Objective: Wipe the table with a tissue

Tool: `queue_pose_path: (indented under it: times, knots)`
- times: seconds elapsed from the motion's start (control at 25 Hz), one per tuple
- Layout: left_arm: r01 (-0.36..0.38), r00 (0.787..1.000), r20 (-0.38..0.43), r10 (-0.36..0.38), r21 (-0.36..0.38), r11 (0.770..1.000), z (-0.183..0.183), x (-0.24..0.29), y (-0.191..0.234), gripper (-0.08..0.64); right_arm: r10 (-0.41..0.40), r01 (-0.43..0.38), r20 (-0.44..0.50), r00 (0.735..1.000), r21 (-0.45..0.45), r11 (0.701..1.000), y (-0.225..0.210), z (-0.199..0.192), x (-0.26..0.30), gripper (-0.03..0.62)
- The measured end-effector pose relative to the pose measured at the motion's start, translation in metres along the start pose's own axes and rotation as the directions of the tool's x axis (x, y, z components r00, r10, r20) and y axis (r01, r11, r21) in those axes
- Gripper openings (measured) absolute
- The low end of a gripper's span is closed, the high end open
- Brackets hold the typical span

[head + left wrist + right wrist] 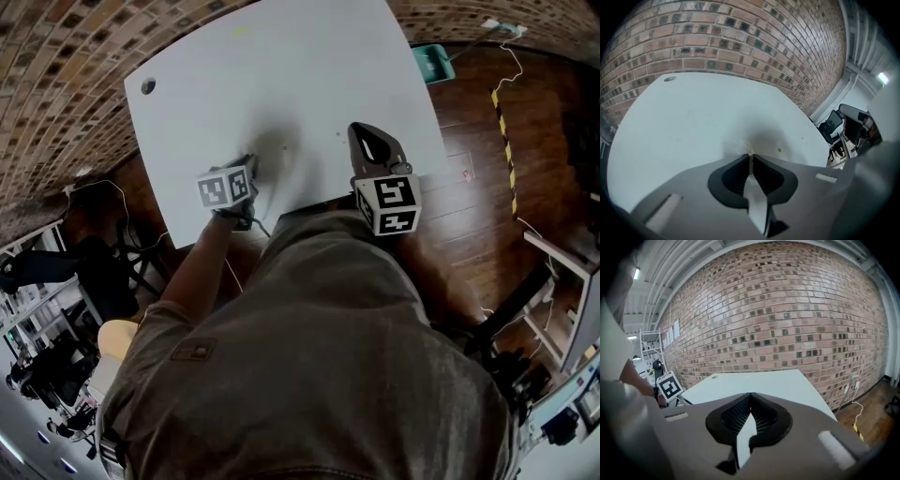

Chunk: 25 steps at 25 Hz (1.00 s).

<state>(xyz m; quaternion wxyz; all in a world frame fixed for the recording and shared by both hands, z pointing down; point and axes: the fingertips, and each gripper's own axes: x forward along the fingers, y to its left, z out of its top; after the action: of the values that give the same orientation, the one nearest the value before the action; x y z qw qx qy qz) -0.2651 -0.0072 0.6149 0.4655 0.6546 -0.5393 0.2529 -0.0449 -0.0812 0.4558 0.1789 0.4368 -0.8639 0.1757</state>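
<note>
Left tongs (750,156) are clenched. A small pale scrap of tissue (749,148) is pinched at their tips, which are down against the white counter (693,117); a dark shadow rings the contact spot. Right tongs (750,395) are clenched on nothing, tips together, over the counter's near edge, to the right of the left tongs and apart from them. A brick wall (787,310) stands ahead of both tongs.
</note>
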Motion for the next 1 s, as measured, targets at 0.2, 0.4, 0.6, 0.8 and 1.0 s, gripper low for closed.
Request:
queue_pose_path:
  times: [0.2, 0.4, 0.6, 0.8, 1.0]
  knots:
    - [-0.004, 1.000, 0.002, 0.004, -0.016, 1.000, 0.004, 0.012, -0.028, 0.031, 0.035, -0.035, -0.007, 0.999, -0.013, 0.999, -0.021, 0.002, -0.004, 0.014]
    - [-0.009, 1.000, -0.012, 0.009, -0.002, 1.000, 0.008, 0.023, -0.049, 0.031, 0.046, -0.046, -0.010, 0.999, -0.003, 0.999, -0.041, 0.001, -0.006, 0.014]
    - [-0.004, 1.000, -0.026, 0.005, 0.016, 1.000, 0.010, 0.032, -0.066, 0.031, 0.044, -0.044, -0.007, 0.999, 0.008, 0.999, -0.058, 0.001, -0.009, 0.014]
    - [0.025, 0.999, -0.045, -0.023, 0.048, 0.999, 0.011, 0.042, -0.089, 0.031, 0.038, -0.038, 0.001, 0.999, 0.009, 0.999, -0.066, 0.000, -0.012, 0.014]
    - [0.037, 0.998, -0.047, -0.034, 0.071, 0.997, 0.012, 0.044, -0.099, 0.031, 0.038, -0.038, -0.016, 0.999, -0.001, 0.999, -0.066, -0.001, -0.013, 0.014]
